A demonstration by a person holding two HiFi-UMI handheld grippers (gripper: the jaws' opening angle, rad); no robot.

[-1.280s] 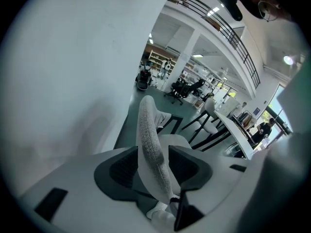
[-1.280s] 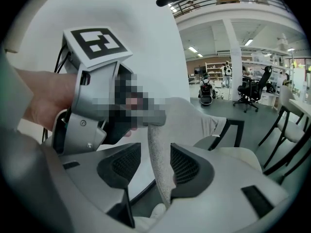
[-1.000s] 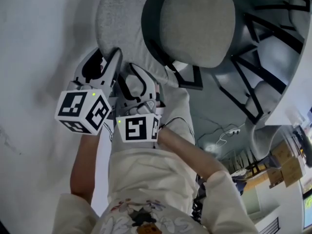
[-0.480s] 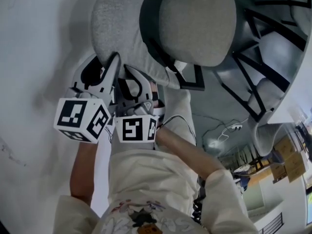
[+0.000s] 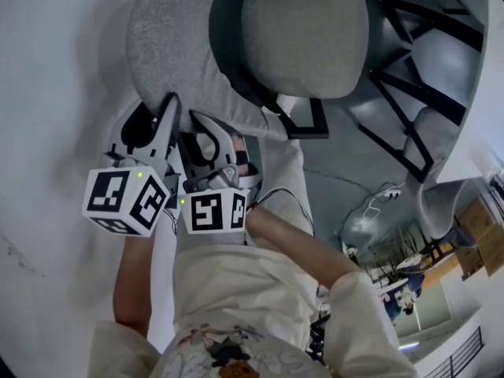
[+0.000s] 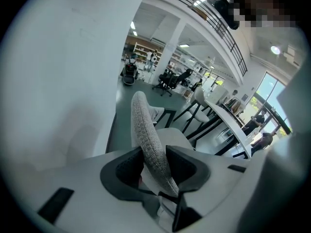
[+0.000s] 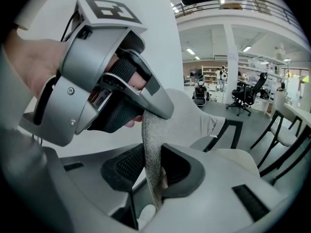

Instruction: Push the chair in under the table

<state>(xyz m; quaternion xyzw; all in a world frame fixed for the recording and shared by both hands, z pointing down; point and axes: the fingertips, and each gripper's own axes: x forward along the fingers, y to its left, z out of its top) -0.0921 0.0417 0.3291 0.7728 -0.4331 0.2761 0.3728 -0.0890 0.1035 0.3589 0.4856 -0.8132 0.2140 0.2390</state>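
Note:
The chair has a grey fabric backrest (image 5: 169, 46), a grey seat (image 5: 307, 34) and a black frame, and stands by the white table (image 5: 472, 132). My left gripper (image 5: 153, 116) and right gripper (image 5: 211, 128) sit side by side on the backrest's top rim. In the left gripper view the fabric rim (image 6: 146, 130) runs between the black pads of the left gripper (image 6: 154, 166), which press on it. The right gripper view shows the rim (image 7: 151, 144) pinched in the right gripper (image 7: 154, 171), with the left gripper's grey housing (image 7: 92, 72) close beside it.
Other grey chairs with black legs (image 5: 429, 144) stand under the table to the right. A pale wall (image 5: 47, 132) is close on the left. The person's legs and a cable (image 5: 378, 203) on the floor are below the chair. Office chairs (image 6: 170, 79) stand far off.
Both pairs of jaws have narrowed onto the backrest's rim. The chair and the grippers sit slightly further left in the head view; neither hand has left the rim.

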